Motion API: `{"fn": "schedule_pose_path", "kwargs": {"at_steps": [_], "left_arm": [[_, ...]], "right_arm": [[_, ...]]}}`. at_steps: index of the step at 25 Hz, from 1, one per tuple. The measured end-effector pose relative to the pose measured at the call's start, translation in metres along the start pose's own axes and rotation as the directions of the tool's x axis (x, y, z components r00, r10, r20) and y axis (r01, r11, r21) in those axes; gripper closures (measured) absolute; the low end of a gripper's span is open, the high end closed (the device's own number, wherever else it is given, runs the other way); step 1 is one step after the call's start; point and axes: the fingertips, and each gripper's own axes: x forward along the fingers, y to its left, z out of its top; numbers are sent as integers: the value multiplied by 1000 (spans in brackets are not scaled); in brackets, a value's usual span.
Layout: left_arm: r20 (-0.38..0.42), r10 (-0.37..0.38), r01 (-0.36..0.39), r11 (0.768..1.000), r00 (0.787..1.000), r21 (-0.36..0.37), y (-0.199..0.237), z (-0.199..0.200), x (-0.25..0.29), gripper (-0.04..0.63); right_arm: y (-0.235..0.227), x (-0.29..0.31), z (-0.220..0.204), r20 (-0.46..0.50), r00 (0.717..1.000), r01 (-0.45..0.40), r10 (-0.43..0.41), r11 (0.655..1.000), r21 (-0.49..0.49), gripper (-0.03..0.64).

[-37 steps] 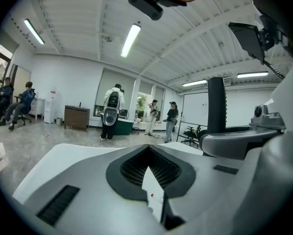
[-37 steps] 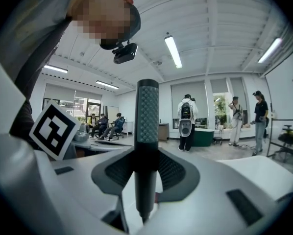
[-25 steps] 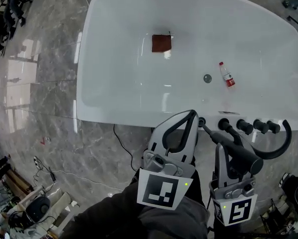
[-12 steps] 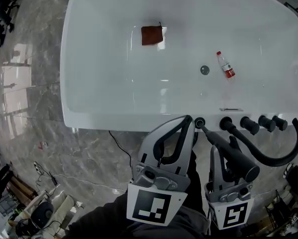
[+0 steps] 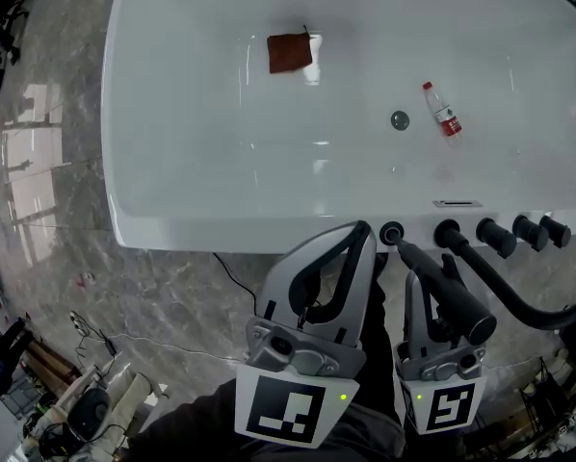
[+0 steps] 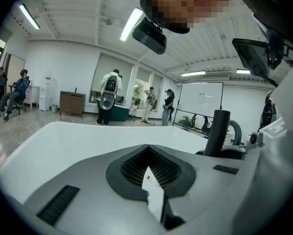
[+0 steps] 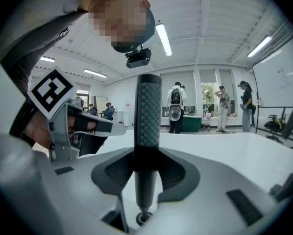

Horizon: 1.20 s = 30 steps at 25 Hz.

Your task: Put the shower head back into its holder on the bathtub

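The black shower head (image 5: 447, 295) is a slim wand, and my right gripper (image 5: 431, 282) is shut on it. Its thin end lies just short of the round holder (image 5: 392, 233) on the white bathtub's near rim (image 5: 269, 234). In the right gripper view the shower head (image 7: 147, 121) stands upright between the jaws of the right gripper (image 7: 147, 173). My left gripper (image 5: 363, 231) is shut on nothing, its tip at the rim just left of the holder. In the left gripper view the left gripper (image 6: 149, 168) shows its closed pads.
Black faucet knobs (image 5: 505, 236) line the rim to the right of the holder, and a curved black hose (image 5: 534, 311) loops below them. Inside the tub lie a brown cloth (image 5: 289, 52), a small bottle (image 5: 441, 110) and the drain (image 5: 400, 119). Marble floor (image 5: 57, 210) with cables lies left.
The head view has swung, so the tub now sits further left and lower in the picture. Both grippers hold about the same pose, and the wand's thin end stays beside the holder.
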Motion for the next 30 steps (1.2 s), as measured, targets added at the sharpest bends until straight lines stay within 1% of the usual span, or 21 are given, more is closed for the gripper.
{"fn": "schedule_pose_path", "kwargs": {"at_steps": [11, 18, 26, 30], "left_arm": [[-21, -15, 15, 1000, 1000, -10, -3, -16, 4, 592], [-32, -21, 20, 1000, 999, -17, 0, -22, 5, 592], [-43, -20, 18, 999, 999, -28, 4, -31, 6, 592], [-40, -21, 19, 999, 999, -35, 4, -32, 7, 592]], "right_arm": [[-1, 3, -31, -24, 1000, 9, -9, 1000, 15, 477], [0, 9, -50, -64, 998, 19, -17, 999, 37, 477], [-1, 12, -75, -112, 993, 28, -24, 999, 31, 477], [-2, 14, -81, -120, 992, 29, -25, 999, 34, 477]]}}
